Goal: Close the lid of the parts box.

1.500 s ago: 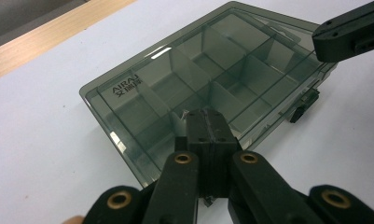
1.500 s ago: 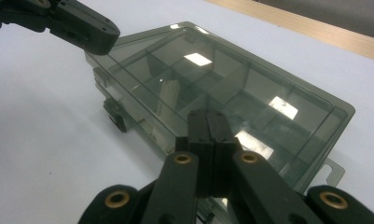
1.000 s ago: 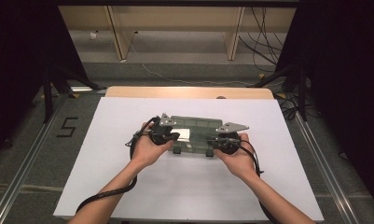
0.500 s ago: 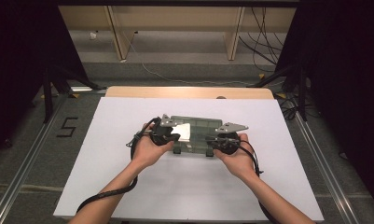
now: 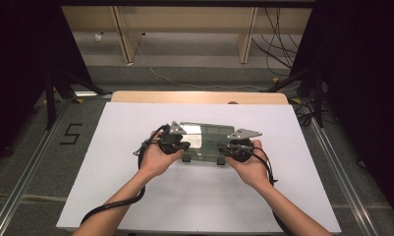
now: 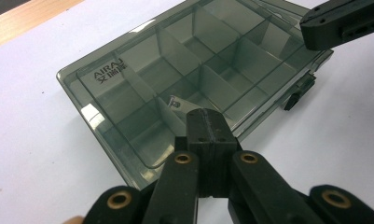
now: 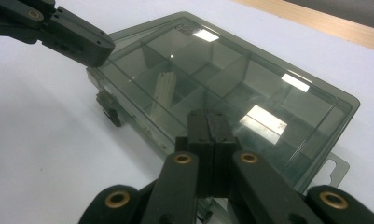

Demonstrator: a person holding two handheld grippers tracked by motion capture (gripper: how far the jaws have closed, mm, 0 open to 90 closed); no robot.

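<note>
White worktop (image 5: 135,196) carries see-through box (image 5: 209,140) in its middle, lid shut. We hold left tongs (image 5: 181,145) closed at box's left end, right tongs (image 5: 227,150) closed at its right end, nothing pinched.

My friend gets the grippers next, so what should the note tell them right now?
Left gripper: jaws shut, empty, tip at the near edge of the smoky clear plastic compartment box.
Right gripper: jaws shut, empty, tip over the box's near edge at its other end.
Box: lies flat on the white table sheet, lid closed, the black latches on its front edge.
Done: both grippers in place at the box.
Left: probably opening the latches and lid.
</note>
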